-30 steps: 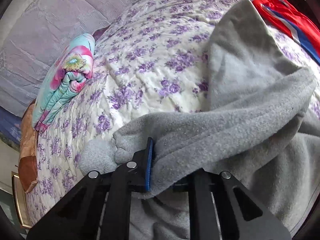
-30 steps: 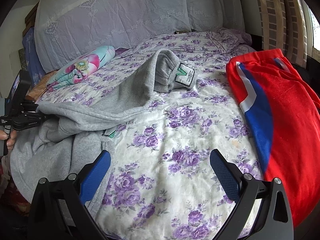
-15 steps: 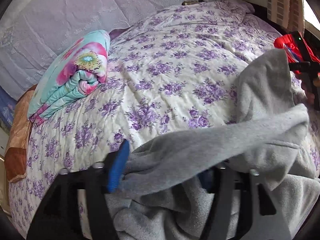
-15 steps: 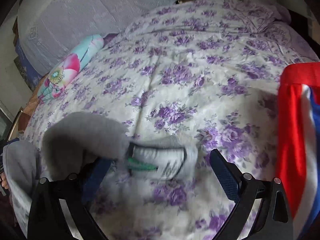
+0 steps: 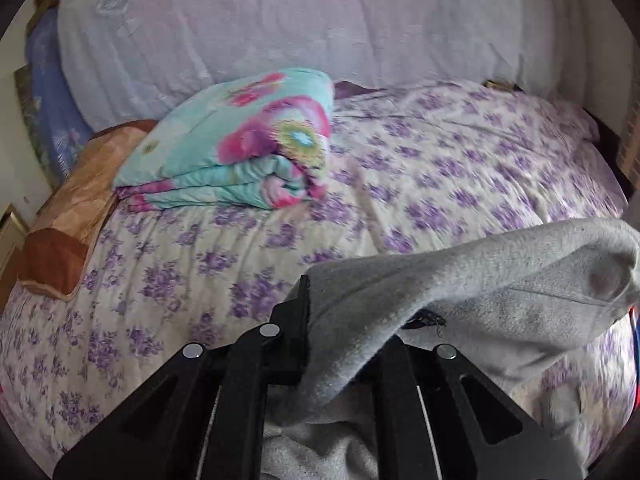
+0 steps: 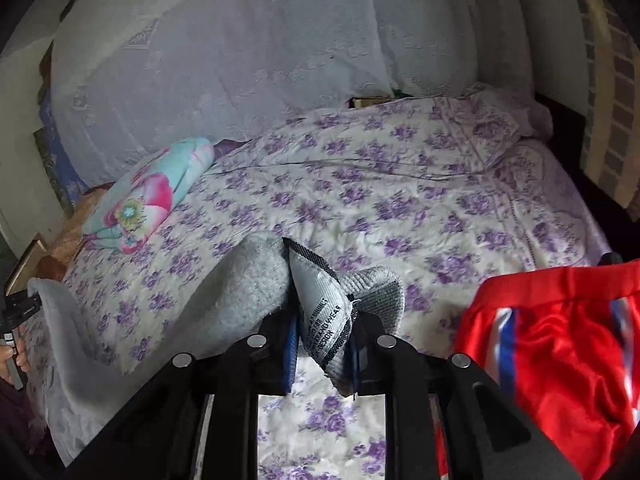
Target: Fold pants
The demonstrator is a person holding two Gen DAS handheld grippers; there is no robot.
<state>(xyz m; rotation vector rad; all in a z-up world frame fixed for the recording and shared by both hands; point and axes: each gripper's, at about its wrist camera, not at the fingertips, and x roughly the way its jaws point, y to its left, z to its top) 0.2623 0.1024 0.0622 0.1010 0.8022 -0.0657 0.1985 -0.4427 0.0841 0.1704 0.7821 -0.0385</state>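
The grey fleece pants (image 5: pixel 472 280) hang between my two grippers above the purple-flowered bed (image 5: pixel 460 184). My left gripper (image 5: pixel 344 320) is shut on one end of the pants; the cloth drapes over the right finger and hides it. In the right wrist view my right gripper (image 6: pixel 322 344) is shut on the other end of the pants (image 6: pixel 244 280), at the waistband with its sewn label (image 6: pixel 326 320). The left gripper (image 6: pixel 18 312) shows at the far left edge of that view, holding the grey cloth.
A folded turquoise floral quilt (image 5: pixel 244 148) lies at the bed's back left, beside a brown cushion (image 5: pixel 68 216). A red, white and blue garment (image 6: pixel 560 352) lies on the bed's right side. Large pale pillows (image 6: pixel 240 60) stand along the headboard.
My right gripper has closed on the waistband end of the pants and lifted it. My left gripper has raised its end, and the pants now hang stretched between both grippers.
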